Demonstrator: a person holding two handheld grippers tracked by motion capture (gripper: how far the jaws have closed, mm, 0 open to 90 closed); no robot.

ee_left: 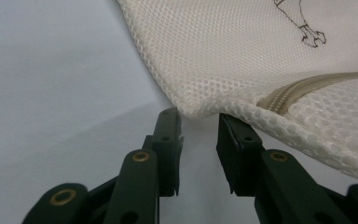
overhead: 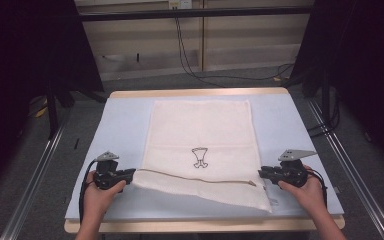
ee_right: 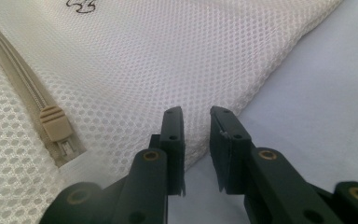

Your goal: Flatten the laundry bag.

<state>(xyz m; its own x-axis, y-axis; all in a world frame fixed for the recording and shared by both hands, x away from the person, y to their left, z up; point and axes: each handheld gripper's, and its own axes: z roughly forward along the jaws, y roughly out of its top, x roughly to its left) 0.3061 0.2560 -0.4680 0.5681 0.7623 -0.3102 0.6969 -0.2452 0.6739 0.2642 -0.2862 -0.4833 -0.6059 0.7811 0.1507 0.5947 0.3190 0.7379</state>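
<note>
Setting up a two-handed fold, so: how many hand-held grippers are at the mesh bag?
2. The left hand-held gripper sits at the mesh bag's near-left corner, the right hand-held gripper at its near-right edge by the zipper pull.

One mesh bag point(overhead: 202, 145), one table point(overhead: 125, 115), two hand-held grippers: left point(overhead: 130, 173), right point(overhead: 262, 173).

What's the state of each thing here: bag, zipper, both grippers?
Mesh bag: flat on the table, near edge folded over.
Zipper: closed, pull at its right end.
Left gripper: open, at the bag's corner, not clamping.
Right gripper: open, at the bag's edge, not clamping.
</note>
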